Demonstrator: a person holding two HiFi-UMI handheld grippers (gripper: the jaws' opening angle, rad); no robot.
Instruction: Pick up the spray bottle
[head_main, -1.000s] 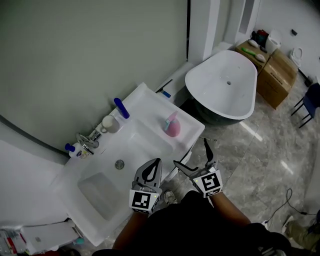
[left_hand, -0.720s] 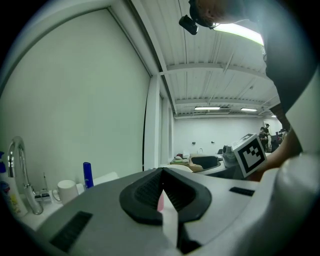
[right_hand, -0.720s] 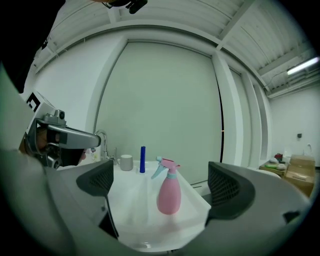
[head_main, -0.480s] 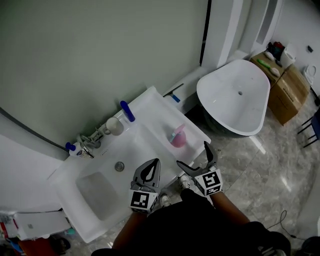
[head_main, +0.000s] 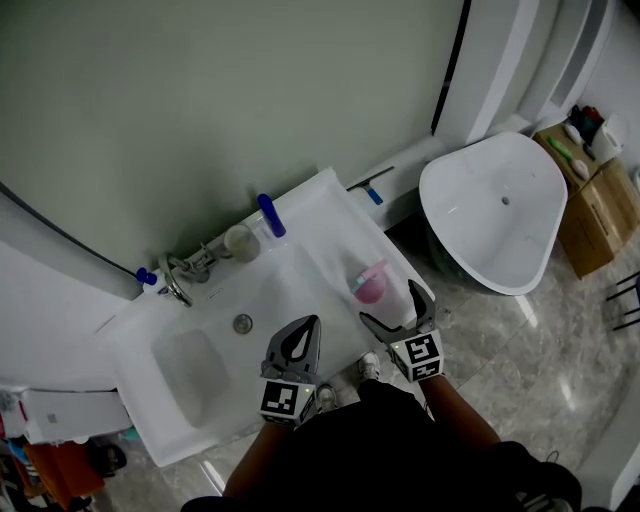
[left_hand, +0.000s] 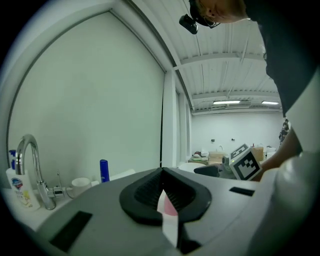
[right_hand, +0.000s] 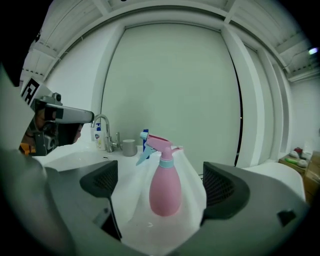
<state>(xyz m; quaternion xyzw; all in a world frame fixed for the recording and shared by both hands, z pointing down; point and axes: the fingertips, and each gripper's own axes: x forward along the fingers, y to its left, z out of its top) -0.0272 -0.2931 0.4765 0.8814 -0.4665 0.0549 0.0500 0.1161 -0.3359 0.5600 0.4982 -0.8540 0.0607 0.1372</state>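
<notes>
Over white sink counter (head_main: 300, 262) beside bathtub (head_main: 492, 225), held right gripper (head_main: 392, 307) wide, jaws just narrowing on nothing, spray bottle (head_main: 369, 287) ahead untouched; left gripper (head_main: 312, 326) closed, empty.

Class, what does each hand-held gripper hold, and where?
Nothing. The right hand-held gripper, jaws open though just closing a little, frames the spray bottle untouched; the left hand-held gripper is shut, empty.

I can read no word, brand name or number anywhere in these views. The only printed signs are the black-and-white square marker patterns on the cube (head_main: 281, 401) of my left gripper (head_main: 308, 328) and on the cube (head_main: 424, 357) of my right gripper (head_main: 390, 305), both near me. The soap bottle (left_hand: 17, 187), far left beside the tap (left_hand: 30, 165), carries a blue and red label, but its print is too small and blurred to read.
</notes>
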